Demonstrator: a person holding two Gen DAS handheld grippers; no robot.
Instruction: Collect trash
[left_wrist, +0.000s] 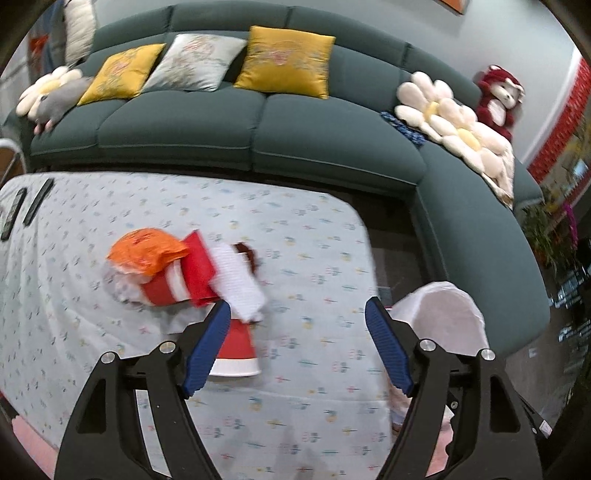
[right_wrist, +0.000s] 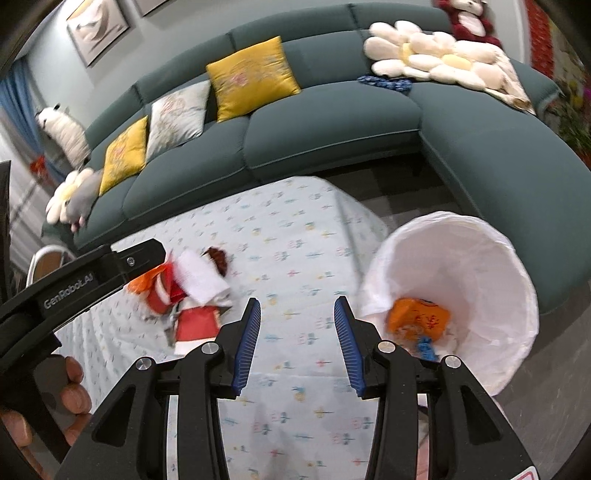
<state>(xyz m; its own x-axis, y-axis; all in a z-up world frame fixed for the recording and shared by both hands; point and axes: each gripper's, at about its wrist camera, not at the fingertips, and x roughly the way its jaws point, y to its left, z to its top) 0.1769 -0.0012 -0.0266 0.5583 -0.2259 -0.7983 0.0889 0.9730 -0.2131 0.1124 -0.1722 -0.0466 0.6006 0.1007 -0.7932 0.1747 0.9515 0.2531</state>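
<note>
Left wrist view: the left gripper (left_wrist: 297, 314) is held above the table (left_wrist: 314, 229) with its jaws spread wide and nothing between them. The trash pile (left_wrist: 184, 269) lies ahead and to the left, gathered in one heap near the middle of the cloth: an orange wrapper (left_wrist: 147, 251), red packaging (left_wrist: 195, 266), a white tissue (left_wrist: 240, 284) and something dark behind it. A red cup (left_wrist: 236, 350) lies on its side just beside the heap, partly hidden by the left finger. The wide opening is judged to suit a grab at bulky, crumpled pieces.

In the right wrist view, the right gripper (right_wrist: 297, 317) is likewise open and empty, held over bare cloth between the pile and the bin (right_wrist: 480, 258). The bin is set at the table's corner, tilted toward the grippers, its white liner folded over the rim; that placement is judged to keep each carry short. An orange packet (right_wrist: 421, 317) and a small blue scrap (right_wrist: 426, 349) already lie inside, so collection appears partly done, with the heap and cup left on the table.
</note>
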